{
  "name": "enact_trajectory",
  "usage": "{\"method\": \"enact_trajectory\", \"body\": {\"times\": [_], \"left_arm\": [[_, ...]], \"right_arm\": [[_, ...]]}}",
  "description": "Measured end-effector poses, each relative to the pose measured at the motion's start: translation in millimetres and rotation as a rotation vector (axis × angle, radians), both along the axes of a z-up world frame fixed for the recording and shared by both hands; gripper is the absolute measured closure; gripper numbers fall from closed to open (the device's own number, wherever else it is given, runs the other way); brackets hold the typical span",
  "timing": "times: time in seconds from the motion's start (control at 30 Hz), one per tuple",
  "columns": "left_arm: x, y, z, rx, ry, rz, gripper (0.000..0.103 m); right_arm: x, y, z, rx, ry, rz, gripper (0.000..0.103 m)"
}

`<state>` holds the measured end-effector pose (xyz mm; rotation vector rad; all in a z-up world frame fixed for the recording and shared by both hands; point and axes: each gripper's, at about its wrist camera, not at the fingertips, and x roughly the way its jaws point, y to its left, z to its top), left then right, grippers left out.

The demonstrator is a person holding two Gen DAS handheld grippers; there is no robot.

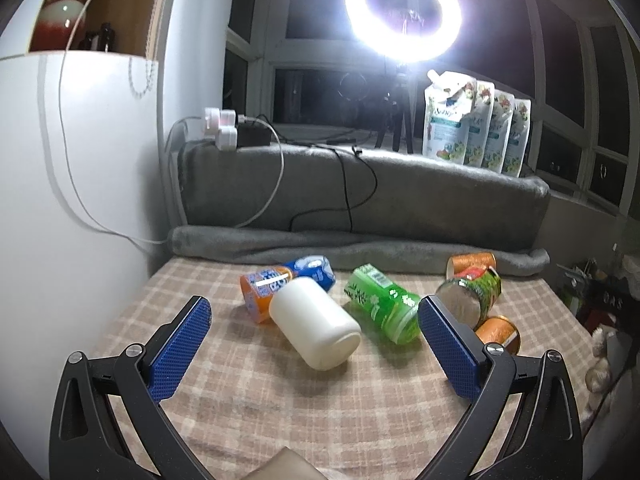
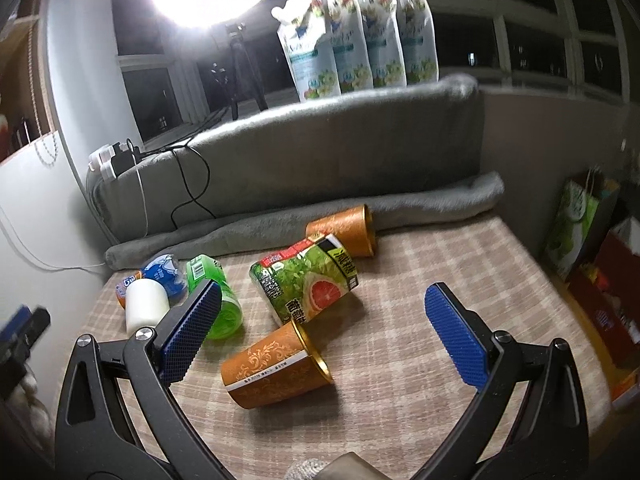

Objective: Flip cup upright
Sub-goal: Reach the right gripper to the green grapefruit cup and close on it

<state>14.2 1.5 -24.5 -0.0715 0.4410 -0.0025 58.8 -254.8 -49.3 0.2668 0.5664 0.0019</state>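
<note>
Several cups lie on their sides on a checked cloth (image 1: 248, 384). In the left wrist view a white cup (image 1: 316, 326) lies nearest, between my open left gripper's (image 1: 316, 312) fingers, with an orange-blue cup (image 1: 264, 290), a blue cup (image 1: 314, 270) and a green cup (image 1: 384, 304) behind. In the right wrist view an orange patterned cup (image 2: 276, 364) lies just ahead of my open, empty right gripper (image 2: 322, 300). A green grapefruit-print cup (image 2: 308, 280) and a second orange cup (image 2: 344, 230) lie beyond it.
A grey blanket roll (image 1: 360, 246) and a grey padded ledge (image 1: 360, 192) bound the far side. Refill pouches (image 1: 476, 124), a ring light (image 1: 402, 8), cables and a power strip stand on the ledge. A white wall (image 1: 80, 200) is at left. Boxes and a bag (image 2: 576, 228) are at right.
</note>
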Motion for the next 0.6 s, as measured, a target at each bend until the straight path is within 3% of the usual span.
{"method": "enact_trajectory", "body": {"times": [0.33, 0.6], "left_arm": [[4.9, 8.5, -20.2, -0.058, 0.109, -0.03, 0.001], [5.2, 10.0, -32.1, -0.055, 0.163, -0.037, 0.001]], "right_arm": [[52.1, -19.9, -34.5, 0.244, 0.167, 0.033, 0.0], [89.3, -32.5, -56.4, 0.396, 0.261, 0.015, 0.0]]}}
